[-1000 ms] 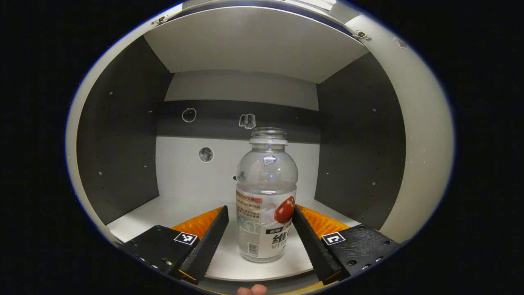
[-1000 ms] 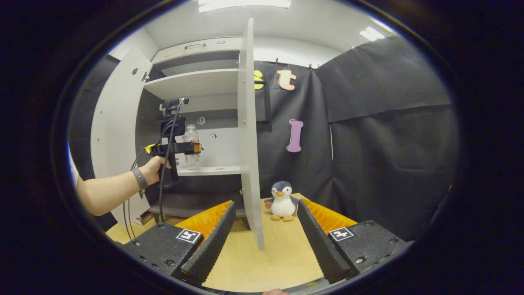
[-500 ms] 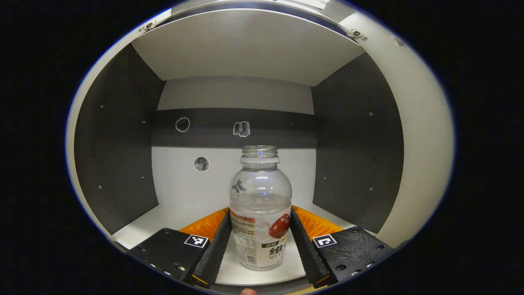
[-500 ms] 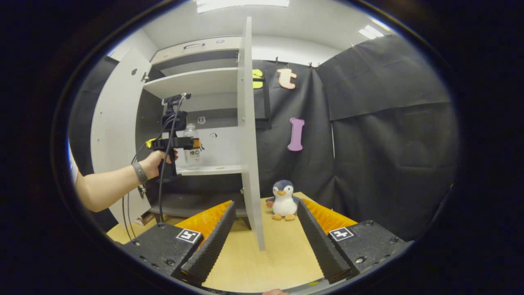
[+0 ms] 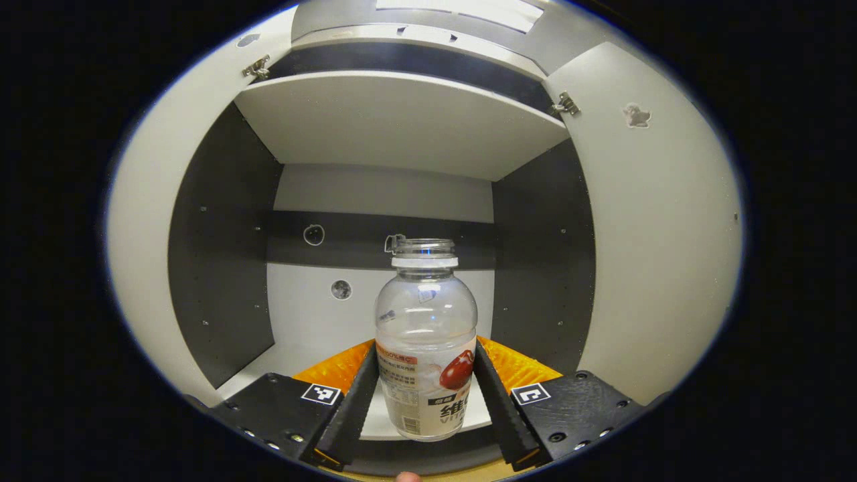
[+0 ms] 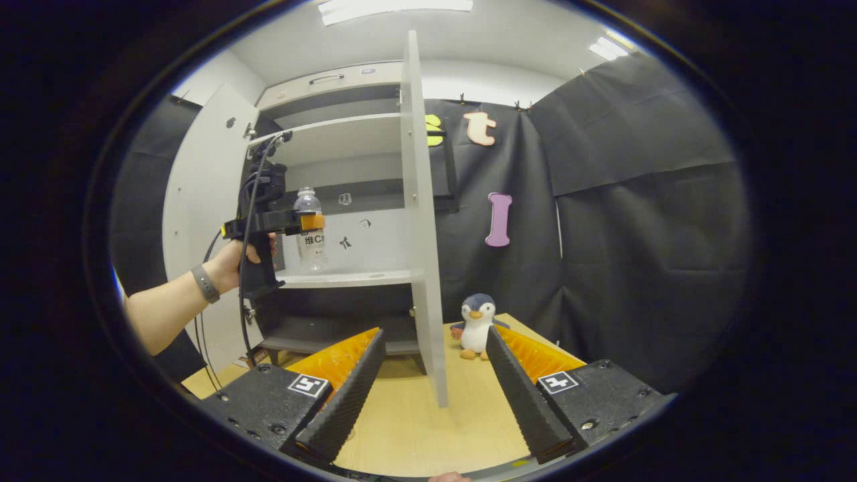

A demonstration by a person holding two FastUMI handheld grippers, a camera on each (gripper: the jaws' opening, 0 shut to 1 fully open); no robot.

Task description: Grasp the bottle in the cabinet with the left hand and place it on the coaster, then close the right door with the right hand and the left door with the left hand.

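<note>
My left gripper (image 5: 424, 395) has its jaws clamped on the label of the bottle (image 5: 426, 348), which hangs clear of the shelf (image 6: 348, 278) at the cabinet mouth; my right gripper (image 6: 432, 395) idles with jaws open above the tabletop (image 6: 428, 415). Risks, as I judge them: the bottle is uncapped and part full, so a tilt spills it, and the smooth wall could slip. Against half a second ago, it has left the shelf and come outward.
</note>
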